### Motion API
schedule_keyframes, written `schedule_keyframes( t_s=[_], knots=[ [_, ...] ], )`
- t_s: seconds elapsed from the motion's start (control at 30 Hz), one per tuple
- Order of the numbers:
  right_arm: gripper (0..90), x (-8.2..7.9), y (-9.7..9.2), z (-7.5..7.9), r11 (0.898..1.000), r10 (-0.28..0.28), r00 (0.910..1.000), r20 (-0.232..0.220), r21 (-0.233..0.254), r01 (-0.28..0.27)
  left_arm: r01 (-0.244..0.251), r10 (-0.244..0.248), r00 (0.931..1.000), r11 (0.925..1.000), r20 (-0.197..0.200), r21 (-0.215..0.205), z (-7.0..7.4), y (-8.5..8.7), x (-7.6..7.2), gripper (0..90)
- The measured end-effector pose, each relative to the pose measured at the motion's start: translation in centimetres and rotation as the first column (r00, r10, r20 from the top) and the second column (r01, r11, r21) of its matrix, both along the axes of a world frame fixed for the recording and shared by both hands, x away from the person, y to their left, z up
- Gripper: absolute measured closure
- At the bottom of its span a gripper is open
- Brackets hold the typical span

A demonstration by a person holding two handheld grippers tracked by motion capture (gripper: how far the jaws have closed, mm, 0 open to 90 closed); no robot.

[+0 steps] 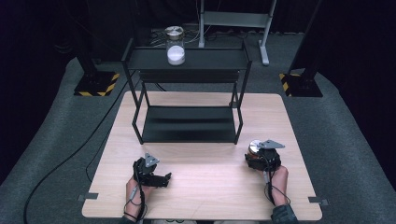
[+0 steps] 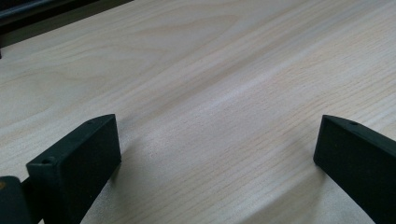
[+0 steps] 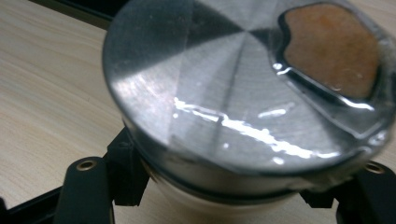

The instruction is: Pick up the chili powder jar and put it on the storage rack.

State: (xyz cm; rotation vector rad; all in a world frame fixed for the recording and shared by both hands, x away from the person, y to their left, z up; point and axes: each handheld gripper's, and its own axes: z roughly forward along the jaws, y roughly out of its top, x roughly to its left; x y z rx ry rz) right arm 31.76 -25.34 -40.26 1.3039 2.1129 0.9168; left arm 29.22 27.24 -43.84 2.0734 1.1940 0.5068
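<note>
With the right tongs [image 1: 258, 156] clamped below the brushed-metal lid of the glass jar [image 3: 243, 107] standing on the pale wooden tabletop [image 1: 210, 186] right of the black two-tier metal shelf [image 1: 189, 123], lift straight up, left tongs [image 1: 163, 178] apart; the jar's contents stay hidden.

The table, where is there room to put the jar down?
The wood between the left gripper and the right gripper lies bare. So does the rack's lower shelf. The top shelf has room beside the jar of white powder. It's crowded around the held jar.
</note>
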Motion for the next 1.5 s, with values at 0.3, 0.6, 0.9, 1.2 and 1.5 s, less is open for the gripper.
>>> schedule_keyframes(
  t_s=[0.3, 0.6, 0.9, 1.2, 1.5],
  knots=[
    [30.8, 1.4, -0.1, 1.7, 0.999, 0.037, 0.9961, -0.08, 0.018, -0.036, 0.0, 0.0, 1.0, 1.0, 0.001, 0.0, 0.0, 0.0, 0.0, 0.0],
    [30.8, 2.8, 0.8, 3.6, 0.996, 0.09, 0.9876, -0.129, 0.002, -0.09, 0.0, 0.0, 1.0, 1.0, 0.003, 0.001, 0.0, 0.0, 0.0, 0.0],
    [30.8, 4.4, 2.0, 4.8, 0.989, 0.138, 0.9746, -0.177, -0.023, -0.144, 0.001, -0.001, 1.0, 1.0, 0.005, 0.004, 0.0, -0.1, -0.1, 0.0],
    [30.8, 6.3, 3.8, 6.0, 0.98, 0.17, 0.9572, -0.234, -0.06, -0.189, 0.001, -0.001, 1.0, 1.0, 0.007, 0.007, 0.0, -0.1, -0.1, 0.1],
    [30.8, 7.8, 5.0, 6.7, 0.971, 0.201, 0.9439, -0.262, -0.073, -0.227, 0.001, -0.001, 1.0, 1.0, 0.009, 0.007, 0.0, -0.1, -0.2, 0.1]
  ],
)
